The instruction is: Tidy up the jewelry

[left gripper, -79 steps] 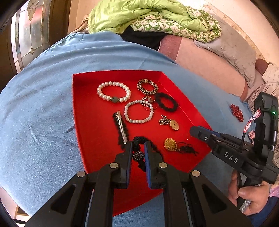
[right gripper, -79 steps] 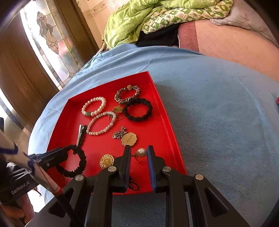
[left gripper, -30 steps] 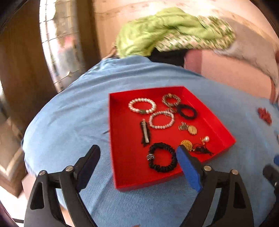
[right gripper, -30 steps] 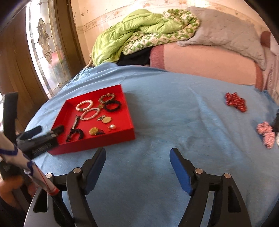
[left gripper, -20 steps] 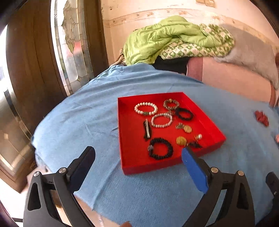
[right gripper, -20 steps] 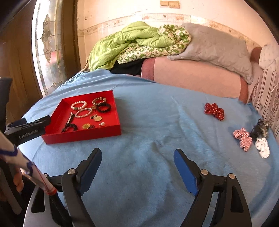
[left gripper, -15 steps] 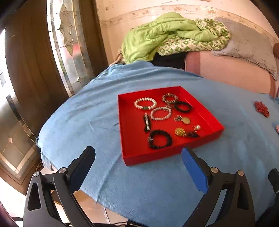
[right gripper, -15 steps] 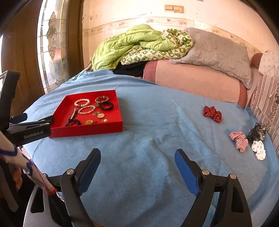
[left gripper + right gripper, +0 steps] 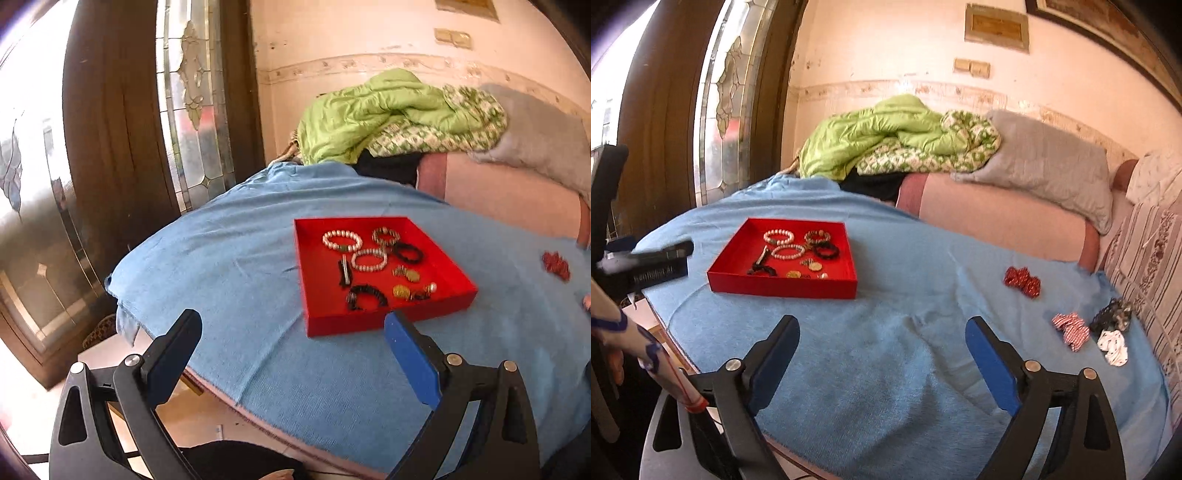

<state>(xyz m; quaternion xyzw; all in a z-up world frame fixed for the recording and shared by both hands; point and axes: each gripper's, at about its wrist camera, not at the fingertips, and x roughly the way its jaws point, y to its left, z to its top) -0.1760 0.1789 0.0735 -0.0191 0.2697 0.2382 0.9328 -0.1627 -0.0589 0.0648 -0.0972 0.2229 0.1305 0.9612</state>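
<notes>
A red tray sits on the blue bedspread and holds jewelry: two pearl bracelets, a beaded bracelet, black bands, a hair clip, gold pendants and a pearl earring. My left gripper is open and empty, held back from the tray near the bed's front edge. My right gripper is open and empty, well short of the tray. The left gripper shows in the right wrist view beside the tray.
Red, striped, dark and white hair bows lie on the bedspread at the right. A green quilt and grey pillow lie at the back. A glass door stands left.
Both grippers let go of their pieces in the tray, opened wide and drew back and up from it. The black beaded band and the pearl earring now lie in the tray.
</notes>
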